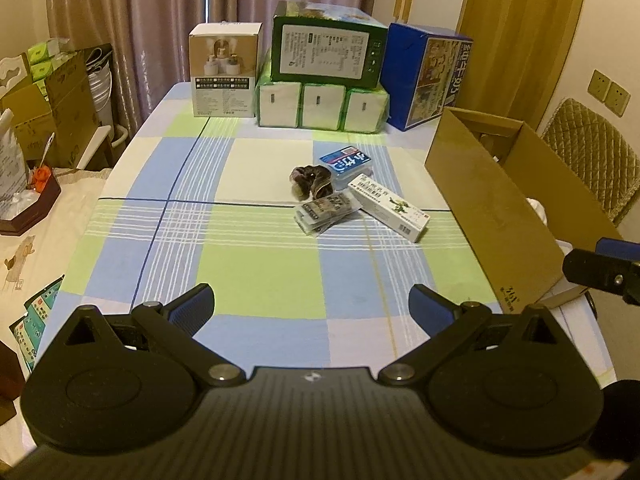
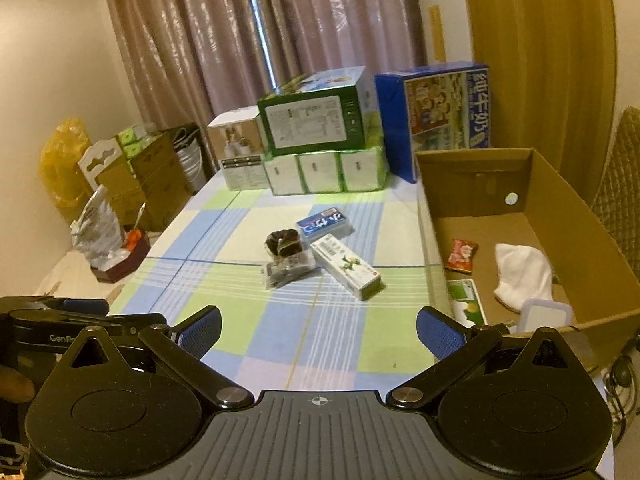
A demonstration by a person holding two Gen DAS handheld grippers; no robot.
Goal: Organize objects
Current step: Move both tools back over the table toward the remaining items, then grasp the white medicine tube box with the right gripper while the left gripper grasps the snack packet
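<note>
Both grippers hover empty over the checked table, apparently between picks. The left gripper [image 1: 311, 308] is spread wide; ahead lie a dark scrunchie [image 1: 311, 181], packets and a white carton [image 1: 390, 207]. The right gripper [image 2: 319, 332] gapes too, with the part-filled cardboard box [image 2: 568, 216] on its right. Nothing blocks either reach.

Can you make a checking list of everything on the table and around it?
Surface: checked tablecloth.
Job's things: blue packet, dark scrunchie, clear pouch and white box clustered mid-table; open carton holds red packet, white cloth.
Clutter: stacked boxes at the far edge.
Grippers: left gripper open, right gripper open, both empty.
Cables: nothing seen.
Surroundings: curtains, chair.
</note>
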